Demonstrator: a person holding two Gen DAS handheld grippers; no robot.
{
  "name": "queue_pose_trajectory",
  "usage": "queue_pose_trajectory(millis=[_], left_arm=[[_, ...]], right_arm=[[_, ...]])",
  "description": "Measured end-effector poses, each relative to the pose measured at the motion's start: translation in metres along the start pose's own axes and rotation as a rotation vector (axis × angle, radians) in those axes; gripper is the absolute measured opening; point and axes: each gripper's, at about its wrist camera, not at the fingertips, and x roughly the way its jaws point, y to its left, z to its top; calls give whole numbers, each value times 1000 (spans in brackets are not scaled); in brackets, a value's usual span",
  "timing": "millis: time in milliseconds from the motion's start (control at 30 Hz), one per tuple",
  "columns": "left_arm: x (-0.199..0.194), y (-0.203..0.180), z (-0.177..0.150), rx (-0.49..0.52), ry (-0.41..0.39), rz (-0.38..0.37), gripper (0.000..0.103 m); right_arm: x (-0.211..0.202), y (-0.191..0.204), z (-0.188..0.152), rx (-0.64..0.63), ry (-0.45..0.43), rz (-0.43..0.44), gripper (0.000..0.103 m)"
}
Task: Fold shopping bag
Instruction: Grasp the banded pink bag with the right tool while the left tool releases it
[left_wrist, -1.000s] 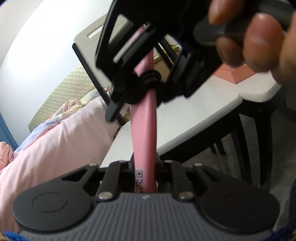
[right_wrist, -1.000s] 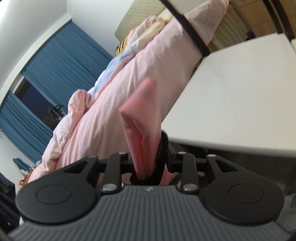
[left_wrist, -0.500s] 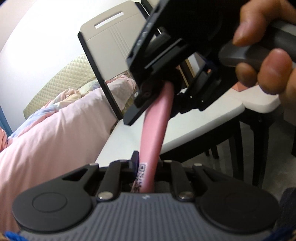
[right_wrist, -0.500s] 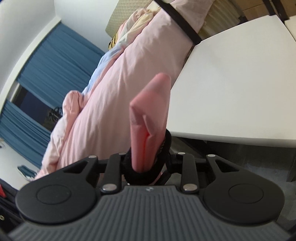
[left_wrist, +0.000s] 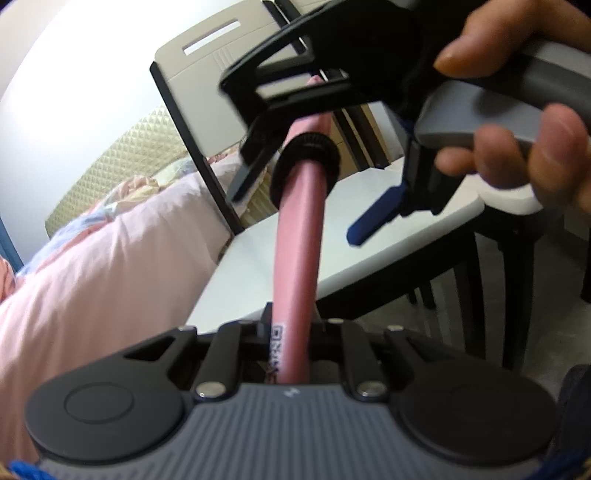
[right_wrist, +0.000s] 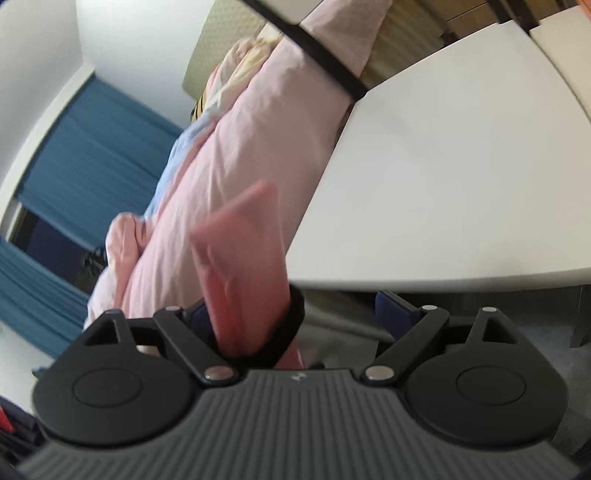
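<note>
Left gripper (left_wrist: 290, 328) clamps the pink bag (left_wrist: 299, 236); right gripper (left_wrist: 295, 192) is opening around its banded end.

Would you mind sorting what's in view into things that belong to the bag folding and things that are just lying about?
Job in hand: pink rolled shopping bag; black elastic band around it; left gripper clamped on it; right gripper, jaws opening.

Lying about: white table; chair; pink bedding; blue curtain.

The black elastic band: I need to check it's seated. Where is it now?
Black elastic band rings the rolled pink shopping bag near its far end, between the opening right gripper's fingers, above the white table.
</note>
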Motion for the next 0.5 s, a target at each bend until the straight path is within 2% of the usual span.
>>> queue_pose_trajectory(millis=[100, 133, 167, 233, 300, 400, 467, 500], left_arm=[[3, 1, 0, -2, 17, 27, 16], [4, 2, -1, 0, 22, 39, 16], [5, 1, -1, 3, 28, 48, 16], [8, 2, -1, 13, 32, 58, 16], [7, -2, -1, 34, 27, 66, 18], [10, -4, -2, 59, 28, 87, 25], [13, -4, -1, 76, 29, 112, 45], [14, -6, -1, 91, 28, 132, 50]], right_arm=[[-12, 2, 5, -15, -50, -1, 91], [-15, 3, 6, -23, -62, 15, 86], [-18, 5, 7, -30, -72, 30, 69], [-19, 6, 7, -37, -58, 43, 61], [-17, 6, 7, -43, -32, 48, 24], [-14, 7, 4, -49, -2, 39, 19], [-16, 8, 4, -53, -8, 48, 16], [-18, 9, 5, -55, -11, 63, 16]])
